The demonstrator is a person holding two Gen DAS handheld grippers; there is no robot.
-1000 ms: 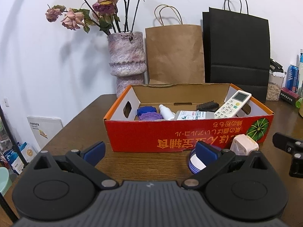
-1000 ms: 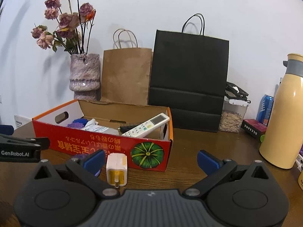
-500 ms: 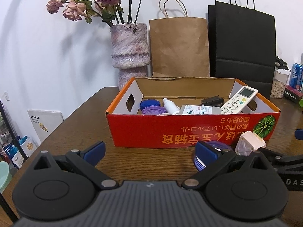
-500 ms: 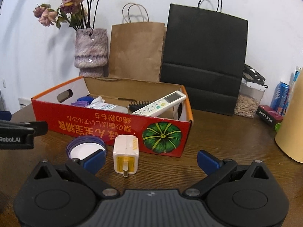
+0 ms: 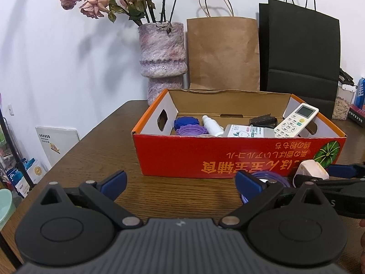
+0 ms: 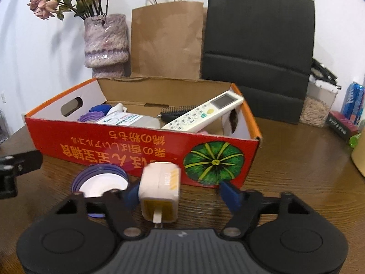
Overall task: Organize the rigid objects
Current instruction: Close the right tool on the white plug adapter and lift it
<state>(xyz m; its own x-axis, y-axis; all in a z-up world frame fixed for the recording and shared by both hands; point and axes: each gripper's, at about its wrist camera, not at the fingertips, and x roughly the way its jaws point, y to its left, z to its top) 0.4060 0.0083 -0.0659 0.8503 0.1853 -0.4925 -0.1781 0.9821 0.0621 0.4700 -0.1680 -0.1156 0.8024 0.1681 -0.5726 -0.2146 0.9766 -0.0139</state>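
Observation:
A white plug charger [image 6: 159, 189] lies on the wooden table in front of the red cardboard box [image 6: 141, 150]. My right gripper [image 6: 180, 194] has it between its closing jaws: the left finger is against the charger's side, the right finger [image 6: 229, 193] still stands apart from it. A purple lid [image 6: 102, 182] lies just left of the charger. The box holds a white remote [image 6: 203, 114], a brush, a small bottle and purple caps. My left gripper [image 5: 181, 181] is open with nothing between its fingers, short of the box [image 5: 228, 153]. The charger [image 5: 311, 172] shows at its right.
A vase of dried flowers [image 5: 162, 52], a brown paper bag [image 5: 223, 52] and a black paper bag [image 5: 301, 52] stand behind the box. A clear jar [image 6: 319, 107], cans and a tan flask [image 6: 360, 157] are at the right. The table's left edge is near.
My right gripper has moved forward and down until the charger sits between its fingers, and the jaws have narrowed. The left gripper has hardly moved.

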